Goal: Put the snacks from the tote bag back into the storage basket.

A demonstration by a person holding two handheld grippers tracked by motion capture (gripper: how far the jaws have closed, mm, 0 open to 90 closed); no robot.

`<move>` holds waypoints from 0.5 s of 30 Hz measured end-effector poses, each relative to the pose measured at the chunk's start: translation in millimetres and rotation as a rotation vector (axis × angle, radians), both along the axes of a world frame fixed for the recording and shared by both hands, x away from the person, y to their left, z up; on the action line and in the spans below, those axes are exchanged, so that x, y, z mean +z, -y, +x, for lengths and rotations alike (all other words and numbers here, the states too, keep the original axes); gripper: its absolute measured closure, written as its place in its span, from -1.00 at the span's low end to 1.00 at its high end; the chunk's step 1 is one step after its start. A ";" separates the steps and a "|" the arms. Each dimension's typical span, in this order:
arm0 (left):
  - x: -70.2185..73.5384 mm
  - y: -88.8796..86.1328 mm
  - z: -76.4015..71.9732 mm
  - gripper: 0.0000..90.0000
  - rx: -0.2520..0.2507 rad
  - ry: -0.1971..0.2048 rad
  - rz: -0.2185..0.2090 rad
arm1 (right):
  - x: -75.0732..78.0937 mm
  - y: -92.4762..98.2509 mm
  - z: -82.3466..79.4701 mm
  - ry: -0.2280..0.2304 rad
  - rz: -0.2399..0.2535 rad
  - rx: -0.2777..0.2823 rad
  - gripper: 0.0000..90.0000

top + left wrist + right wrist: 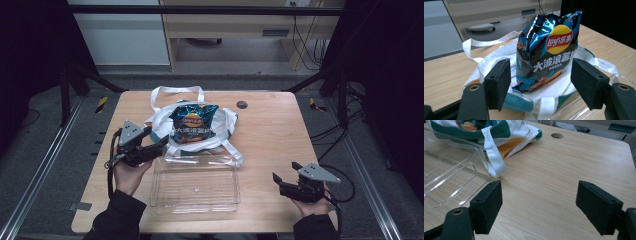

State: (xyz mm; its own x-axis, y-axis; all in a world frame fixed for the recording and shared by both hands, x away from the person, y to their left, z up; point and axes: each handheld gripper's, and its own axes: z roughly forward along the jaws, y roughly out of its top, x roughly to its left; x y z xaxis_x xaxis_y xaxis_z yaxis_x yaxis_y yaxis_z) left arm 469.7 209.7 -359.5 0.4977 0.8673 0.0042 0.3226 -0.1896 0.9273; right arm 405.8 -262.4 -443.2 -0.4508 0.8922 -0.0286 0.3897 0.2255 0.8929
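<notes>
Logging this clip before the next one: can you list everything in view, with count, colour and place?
chip bag: 1, blue with a red and yellow logo, on the tote bag
tote bag: 1, white with teal trim, far middle of the table
clear tray: 1, transparent, near middle, empty
table: 1, light wood
left gripper: 1, black, jaws open toward the chip bag
right gripper: 1, black, jaws open over bare table

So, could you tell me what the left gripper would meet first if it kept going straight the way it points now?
Most likely the chip bag. The left gripper is open and the bag stands between its jaws, just ahead, on the white tote bag. Depth is hard to judge, so its lower edge may brush the tote first.
</notes>
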 end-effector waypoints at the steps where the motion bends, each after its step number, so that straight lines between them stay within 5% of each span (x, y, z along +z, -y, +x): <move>1: 0.8 -0.1 1.2 -0.28 0.001 0.002 0.003 | 0.0 0.0 0.0 0.000 0.000 0.000 -0.53; 15: 7.0 3.6 17.4 -0.27 0.018 0.010 0.023 | 0.1 0.2 0.5 0.001 0.001 -0.001 -0.53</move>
